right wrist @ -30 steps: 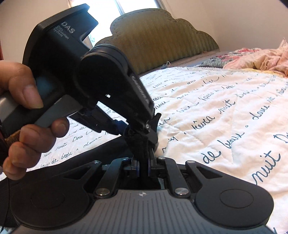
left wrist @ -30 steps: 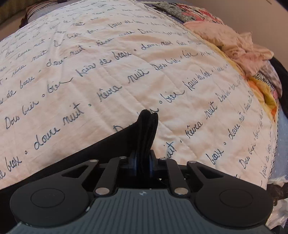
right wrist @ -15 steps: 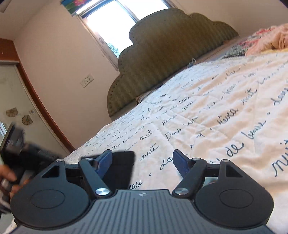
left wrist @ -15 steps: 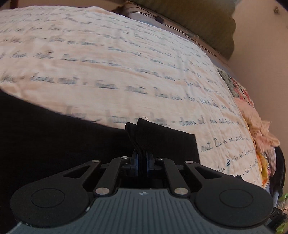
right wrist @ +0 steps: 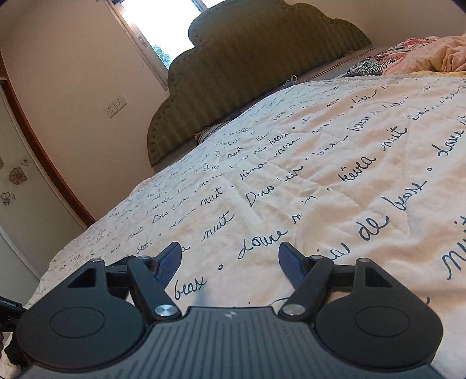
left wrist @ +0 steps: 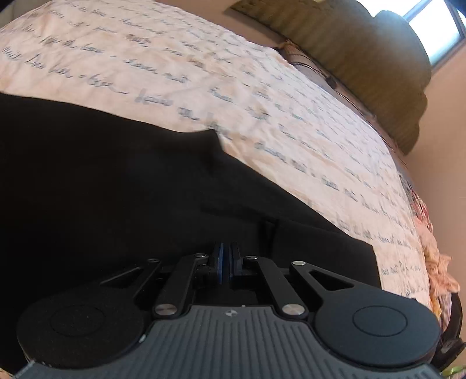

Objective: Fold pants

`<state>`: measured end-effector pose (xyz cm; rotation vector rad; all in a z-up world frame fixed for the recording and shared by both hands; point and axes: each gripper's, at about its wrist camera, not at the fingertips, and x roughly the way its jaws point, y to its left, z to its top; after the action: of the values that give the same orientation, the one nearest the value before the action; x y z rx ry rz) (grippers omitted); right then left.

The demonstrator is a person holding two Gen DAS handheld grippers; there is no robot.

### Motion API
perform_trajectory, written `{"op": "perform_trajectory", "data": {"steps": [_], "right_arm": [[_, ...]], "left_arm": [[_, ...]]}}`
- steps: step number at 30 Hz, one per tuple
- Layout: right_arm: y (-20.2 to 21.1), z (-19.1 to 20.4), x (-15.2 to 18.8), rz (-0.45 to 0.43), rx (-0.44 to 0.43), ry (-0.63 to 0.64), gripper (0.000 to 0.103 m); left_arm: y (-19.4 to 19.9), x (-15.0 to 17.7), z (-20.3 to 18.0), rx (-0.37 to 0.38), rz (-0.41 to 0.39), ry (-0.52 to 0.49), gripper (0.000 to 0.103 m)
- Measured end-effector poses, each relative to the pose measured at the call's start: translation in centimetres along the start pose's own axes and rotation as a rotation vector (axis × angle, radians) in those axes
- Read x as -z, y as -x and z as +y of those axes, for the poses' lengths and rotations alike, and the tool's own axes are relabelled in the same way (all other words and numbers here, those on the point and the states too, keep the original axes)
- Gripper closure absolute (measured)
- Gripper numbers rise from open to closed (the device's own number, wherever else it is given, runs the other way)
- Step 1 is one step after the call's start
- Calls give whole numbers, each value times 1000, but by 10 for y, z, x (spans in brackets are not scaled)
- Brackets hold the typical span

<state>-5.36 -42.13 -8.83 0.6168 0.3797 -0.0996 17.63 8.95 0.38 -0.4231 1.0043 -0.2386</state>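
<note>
The black pants point(left wrist: 122, 186) lie spread over the near part of the script-print quilt point(left wrist: 262, 96) in the left wrist view, with a small fold point(left wrist: 269, 229) just ahead of the fingers. My left gripper point(left wrist: 225, 252) points down at them, shut, and a thin dark strip of the cloth appears pinched between its blue pads point(left wrist: 219, 256). In the right wrist view my right gripper point(right wrist: 230, 262) hovers low over the bare quilt point(right wrist: 335, 180), open, with nothing between its fingers point(right wrist: 170, 261). No pants show in that view.
A green padded headboard point(right wrist: 247, 67) and a window point(right wrist: 157, 23) stand at the far end of the bed. Crumpled pink and patterned bedding point(right wrist: 422, 55) is piled along the far side. A wall with sockets point(right wrist: 116, 105) and a door frame lie to the left.
The left gripper swept sideways across the bed and rolled, carrying the pinched pants edge so more black cloth now lies below it. The right gripper opened, let go, and the left gripper left its view.
</note>
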Motion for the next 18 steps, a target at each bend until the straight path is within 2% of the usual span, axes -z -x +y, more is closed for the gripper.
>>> {"op": "perform_trajectory", "data": {"steps": [2,3,5,7,8,9,10,15,18], "right_arm": [[0,4,1,8,19,24,29],[-1,6,2,12,26,34,29],[-3,8,2,20,39,45,29],[-4,8,2,25,47,49,29],[-5,9,3,27,51,52,29],[-5,9,4,28,54,55,29],[-5,10,4,28,57,58,29],[-7,11,3,25,54,55,29],[-7,9,3,26,49,50,29]], "left_arm": [[3,1,11,33,15,46,94],[5,2,12,84,32,65,94],[6,6,12,232,79,105,94],[2,7,4,303,134,105,79],[-2,7,0,301,151,94,60],[-4,7,-2,281,148,87,49],[-8,7,-2,262,139,91,49],[-16,4,5,296,151,134,49],[-19,6,-3,309,157,126,53]]}}
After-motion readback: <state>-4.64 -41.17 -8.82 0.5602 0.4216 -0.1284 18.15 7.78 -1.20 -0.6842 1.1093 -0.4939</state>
